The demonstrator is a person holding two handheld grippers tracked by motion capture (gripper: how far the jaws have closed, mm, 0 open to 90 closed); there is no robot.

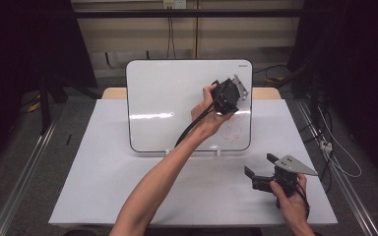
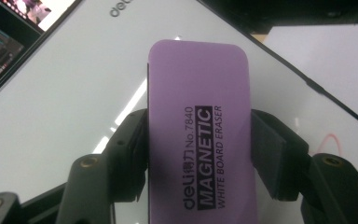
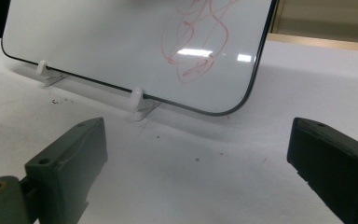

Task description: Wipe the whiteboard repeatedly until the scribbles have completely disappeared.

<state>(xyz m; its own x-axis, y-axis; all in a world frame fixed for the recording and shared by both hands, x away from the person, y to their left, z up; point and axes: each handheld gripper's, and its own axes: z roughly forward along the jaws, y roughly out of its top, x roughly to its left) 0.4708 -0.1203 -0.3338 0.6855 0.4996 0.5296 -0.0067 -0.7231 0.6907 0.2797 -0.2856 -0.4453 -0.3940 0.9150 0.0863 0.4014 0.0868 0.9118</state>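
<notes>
A whiteboard (image 1: 167, 103) leans upright on small white stands at the table's middle, with a red scribble (image 1: 236, 129) in its lower right corner. My left gripper (image 1: 225, 102) is held up against the board just above that scribble, shut on a purple magnetic whiteboard eraser (image 2: 200, 140) whose printed back faces the left gripper view. Its jaws press on the eraser's two long sides. My right gripper (image 1: 258, 165) rests low on the table at the front right, open and holding nothing. In the right gripper view the red scribble (image 3: 198, 42) and the board's stands (image 3: 137, 103) lie ahead.
White paper (image 1: 103, 187) covers the table. A few small specks of dust lie on it in front of the board (image 3: 58, 100). Dark frames and cables (image 1: 334, 147) flank the table on both sides.
</notes>
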